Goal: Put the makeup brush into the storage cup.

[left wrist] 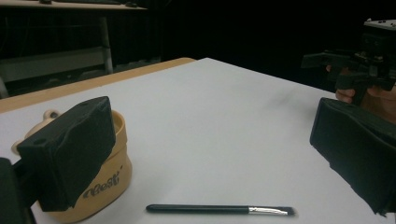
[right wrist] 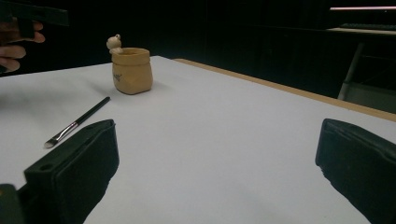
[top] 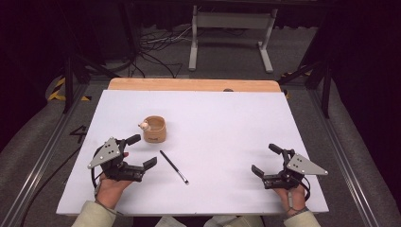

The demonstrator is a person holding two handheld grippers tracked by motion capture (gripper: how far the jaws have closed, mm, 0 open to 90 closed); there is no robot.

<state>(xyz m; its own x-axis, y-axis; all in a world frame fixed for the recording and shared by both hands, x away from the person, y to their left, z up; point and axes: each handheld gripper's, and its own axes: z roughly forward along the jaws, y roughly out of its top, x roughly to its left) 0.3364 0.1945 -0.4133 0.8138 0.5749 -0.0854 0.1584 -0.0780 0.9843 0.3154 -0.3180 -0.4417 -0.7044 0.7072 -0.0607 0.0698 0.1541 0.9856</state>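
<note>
At nine o'clock my left gripper (top: 145, 151) gapes empty beside the cup (top: 154, 129) and brush (top: 173, 167); at three, my right gripper (top: 265, 159) gapes too.

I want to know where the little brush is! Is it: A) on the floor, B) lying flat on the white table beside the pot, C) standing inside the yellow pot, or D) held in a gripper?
B: the brush lies flat on the white table, apart from the pot, with both grippers open and empty.
</note>
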